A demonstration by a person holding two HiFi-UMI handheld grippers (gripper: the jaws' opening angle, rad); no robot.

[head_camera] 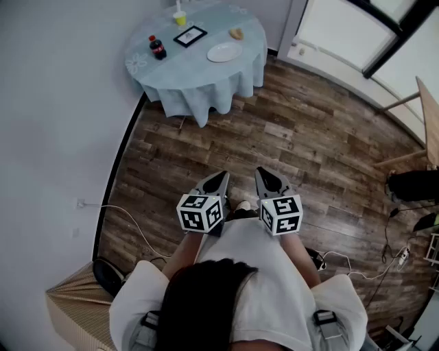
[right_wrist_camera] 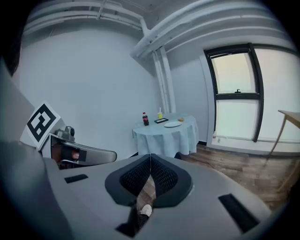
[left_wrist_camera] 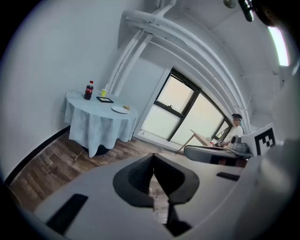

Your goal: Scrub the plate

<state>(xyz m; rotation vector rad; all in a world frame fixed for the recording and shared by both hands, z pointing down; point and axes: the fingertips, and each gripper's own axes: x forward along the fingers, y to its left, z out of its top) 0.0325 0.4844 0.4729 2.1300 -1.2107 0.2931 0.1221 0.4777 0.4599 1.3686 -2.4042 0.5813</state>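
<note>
Left gripper (head_camera: pixel 221 176), right gripper (head_camera: pixel 265 171), jaws clenched (empty), plate (head_camera: pixel 224 52) on far table (head_camera: pixel 199 77), maybe sponge (head_camera: pixel 236 33)

The plate (head_camera: pixel 224 52) is white. The tablecloth (head_camera: pixel 206 82) is pale blue with faint flowers — the cola bottle (head_camera: pixel 157 47) is dark with a red cap. The cup (head_camera: pixel 180 18) is yellow. The floor (head_camera: pixel 288 137) is brown, streaky wood planks.
</note>
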